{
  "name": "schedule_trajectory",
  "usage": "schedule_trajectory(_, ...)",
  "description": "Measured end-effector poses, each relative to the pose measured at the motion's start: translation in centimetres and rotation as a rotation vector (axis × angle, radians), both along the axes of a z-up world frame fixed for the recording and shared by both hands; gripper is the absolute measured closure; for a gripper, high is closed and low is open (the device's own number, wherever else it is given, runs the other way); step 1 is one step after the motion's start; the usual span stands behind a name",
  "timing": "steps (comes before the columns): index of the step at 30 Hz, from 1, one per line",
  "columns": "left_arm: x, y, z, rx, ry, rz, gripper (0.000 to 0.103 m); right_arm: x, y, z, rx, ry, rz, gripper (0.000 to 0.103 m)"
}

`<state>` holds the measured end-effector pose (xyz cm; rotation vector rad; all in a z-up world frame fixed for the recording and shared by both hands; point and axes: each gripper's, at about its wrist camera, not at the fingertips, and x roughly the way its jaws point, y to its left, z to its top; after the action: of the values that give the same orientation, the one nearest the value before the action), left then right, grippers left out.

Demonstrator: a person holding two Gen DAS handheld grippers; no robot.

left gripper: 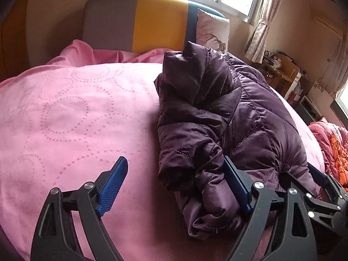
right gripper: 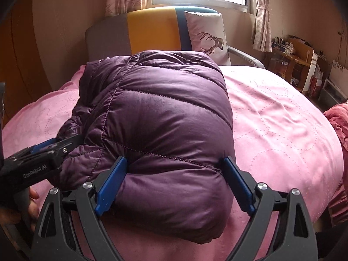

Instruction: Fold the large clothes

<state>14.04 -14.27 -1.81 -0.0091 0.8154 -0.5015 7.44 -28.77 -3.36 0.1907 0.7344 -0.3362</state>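
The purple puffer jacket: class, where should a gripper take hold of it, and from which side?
Grip the purple puffer jacket at its bulging near folded edge, coming in low from the near side of the pink bedspread. The right gripper already straddles that rounded roll, its fingers wide apart.

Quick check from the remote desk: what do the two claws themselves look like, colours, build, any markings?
Both match: the left claw and right claw have black, curved, cut-out arms with silver round bolts at the pivots. Each finger carries a flat blue pad, ribbed on its face. Seen from the right wrist camera, the left claw's black body bears white "GenRobot.AI" lettering. No cables are visible.
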Motion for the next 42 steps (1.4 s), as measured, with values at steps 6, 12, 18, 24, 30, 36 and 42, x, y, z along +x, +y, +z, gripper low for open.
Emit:
schedule_trajectory(6,-1.5,0.8,1.0,-0.009,-0.035,0.015,0.018,-0.6,-0.1,0.6,0.021,-0.001,-0.009,0.014)
schedule_trajectory(12,-2.9,1.5,2.0,-0.001,-0.075,0.036,0.012,-1.8,0.5,1.2,0.018,-0.006,-0.053,0.01)
schedule_trajectory(18,-4.2,2.3,2.6,-0.002,-0.107,0.055,0.009,-3.2,1.4,1.8,-0.009,-0.007,-0.09,0.007)
schedule_trajectory(24,-5.4,3.4,3.0,-0.006,-0.131,0.076,0.005,-5.2,2.7,2.5,-0.047,-0.019,-0.123,0.003)
schedule_trajectory(30,-7.1,4.2,3.0,0.016,-0.16,0.089,0.004,-7.3,3.4,3.7,-0.059,-0.048,-0.201,0.002)
schedule_trajectory(36,-8.1,5.0,2.2,0.072,-0.159,0.114,0.004,-7.8,4.7,4.3,-0.082,-0.052,-0.244,0.002)
schedule_trajectory(42,-8.4,6.0,2.4,0.071,-0.158,0.145,0.004,-7.8,5.2,4.2,-0.081,-0.049,-0.255,0.002)
